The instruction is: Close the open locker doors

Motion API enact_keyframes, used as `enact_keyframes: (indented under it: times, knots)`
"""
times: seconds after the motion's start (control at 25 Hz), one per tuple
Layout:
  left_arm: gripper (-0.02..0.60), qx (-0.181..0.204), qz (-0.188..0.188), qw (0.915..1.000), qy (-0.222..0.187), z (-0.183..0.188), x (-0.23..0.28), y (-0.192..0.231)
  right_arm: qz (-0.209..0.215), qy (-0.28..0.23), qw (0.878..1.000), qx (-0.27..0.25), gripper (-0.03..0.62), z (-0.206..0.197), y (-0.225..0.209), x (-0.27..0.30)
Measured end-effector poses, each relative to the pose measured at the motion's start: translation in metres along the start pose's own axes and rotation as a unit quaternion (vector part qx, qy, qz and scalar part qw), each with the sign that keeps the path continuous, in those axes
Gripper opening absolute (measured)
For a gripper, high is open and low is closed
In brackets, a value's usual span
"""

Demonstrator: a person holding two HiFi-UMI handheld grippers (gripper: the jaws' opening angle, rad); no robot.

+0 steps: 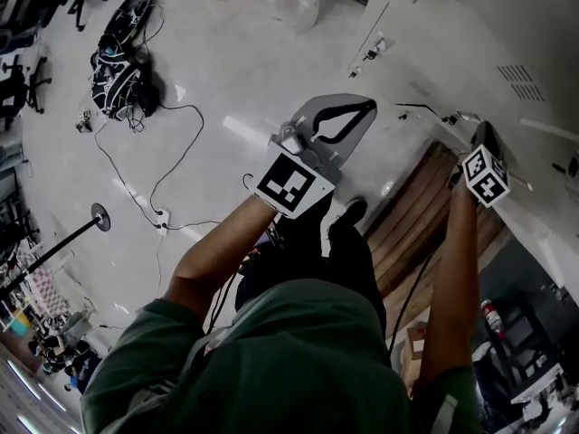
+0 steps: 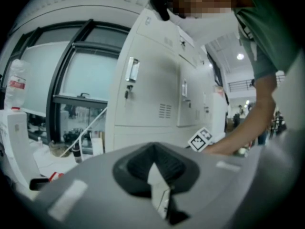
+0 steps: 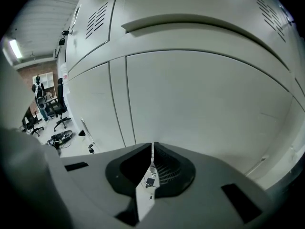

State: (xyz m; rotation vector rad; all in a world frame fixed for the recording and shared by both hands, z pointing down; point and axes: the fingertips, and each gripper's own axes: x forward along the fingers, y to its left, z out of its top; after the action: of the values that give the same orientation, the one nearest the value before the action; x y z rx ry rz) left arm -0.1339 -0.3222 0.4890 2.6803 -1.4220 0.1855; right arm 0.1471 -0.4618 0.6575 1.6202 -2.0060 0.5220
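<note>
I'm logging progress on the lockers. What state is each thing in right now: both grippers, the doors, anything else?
Left gripper: jaws together, nothing between them.
Right gripper: jaws together, nothing between them, close up to a locker door.
Locker door facing the right gripper: cannot tell whether it is fully shut.
Locker doors beside the window: shut.
Ceiling light: on.

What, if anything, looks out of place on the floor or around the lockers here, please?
A black cable trails loose across the floor from a heap of dark gear to a power strip, a likely trip hazard. The locker doors facing the right claw look undamaged.
</note>
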Motion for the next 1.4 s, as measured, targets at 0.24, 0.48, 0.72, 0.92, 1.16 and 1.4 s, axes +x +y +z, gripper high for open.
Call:
enact_keyframes:
  times: [0.24, 0.48, 0.72, 0.92, 1.16, 1.4]
  knots:
    - [-0.002, 0.013, 0.007, 0.9999, -0.009, 0.020, -0.014, -0.010, 0.025, -0.004, 1.000, 0.003, 0.015, 0.006, 0.019, -0.027]
    - [-0.002, 0.034, 0.005, 0.9993, -0.014, 0.046, -0.023, -0.034, 0.068, -0.027, 0.997, 0.026, 0.015, 0.022, 0.034, -0.074]
    - [-0.002, 0.058, -0.005, 0.9980, -0.024, 0.076, -0.029, -0.069, 0.115, -0.067, 0.990, 0.040, 0.015, 0.048, 0.034, -0.131]
    - [-0.002, 0.080, -0.008, 0.9956, -0.047, 0.117, -0.041, -0.098, 0.153, -0.110, 0.981, 0.040, 0.012, 0.083, 0.032, -0.195]
    - [-0.002, 0.074, -0.011, 0.9948, -0.069, 0.155, -0.053, -0.133, 0.208, -0.156, 0.966, 0.012, 0.006, 0.124, 0.035, -0.275]
    - [-0.002, 0.079, -0.007, 0.9933, -0.084, 0.186, -0.063, -0.159, 0.252, -0.205, 0.946, -0.016, 0.005, 0.159, 0.031, -0.346]
